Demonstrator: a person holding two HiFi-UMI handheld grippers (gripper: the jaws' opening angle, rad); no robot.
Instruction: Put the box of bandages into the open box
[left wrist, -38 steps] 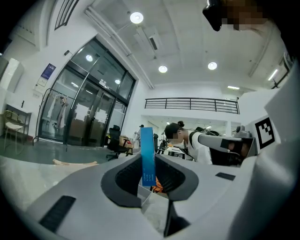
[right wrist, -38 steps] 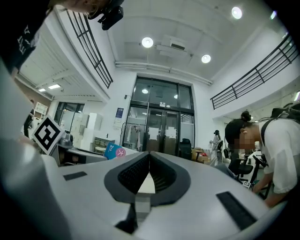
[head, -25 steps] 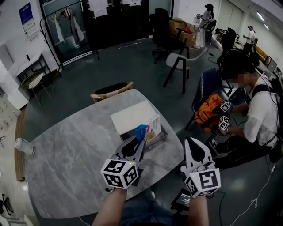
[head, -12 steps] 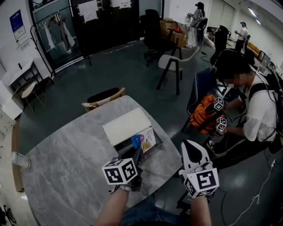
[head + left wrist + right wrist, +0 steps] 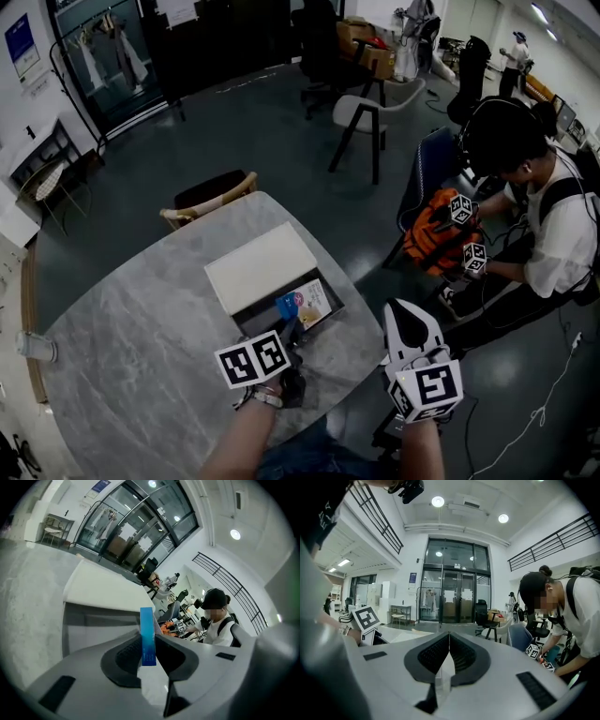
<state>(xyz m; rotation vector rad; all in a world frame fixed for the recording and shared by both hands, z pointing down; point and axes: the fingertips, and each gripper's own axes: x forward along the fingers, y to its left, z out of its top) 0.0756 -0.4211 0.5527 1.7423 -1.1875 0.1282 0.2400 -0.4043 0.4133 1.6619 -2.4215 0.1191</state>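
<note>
My left gripper (image 5: 291,324) is shut on the thin blue box of bandages (image 5: 288,305), which stands on edge between the pads (image 5: 147,637). It hangs over the dark inside of the open box (image 5: 265,317), whose white lid (image 5: 255,267) lies folded back towards the far side. In the left gripper view the lid (image 5: 105,587) and the box's grey inner wall (image 5: 93,623) lie just ahead of the jaws. A white printed card (image 5: 317,302) lies in the box beside the bandages. My right gripper (image 5: 411,323) is shut and empty (image 5: 448,645), off the table's right edge.
The box stands near the right side of a grey marble table (image 5: 141,328). A wooden chair (image 5: 208,195) is tucked in at the far edge. A white cup (image 5: 34,347) stands at the left edge. A seated person (image 5: 534,216) with an orange bag (image 5: 436,239) is close on the right.
My left gripper has carried the blue box forward from the open box's near rim to over its inside. The right gripper has stayed shut in the same place.
</note>
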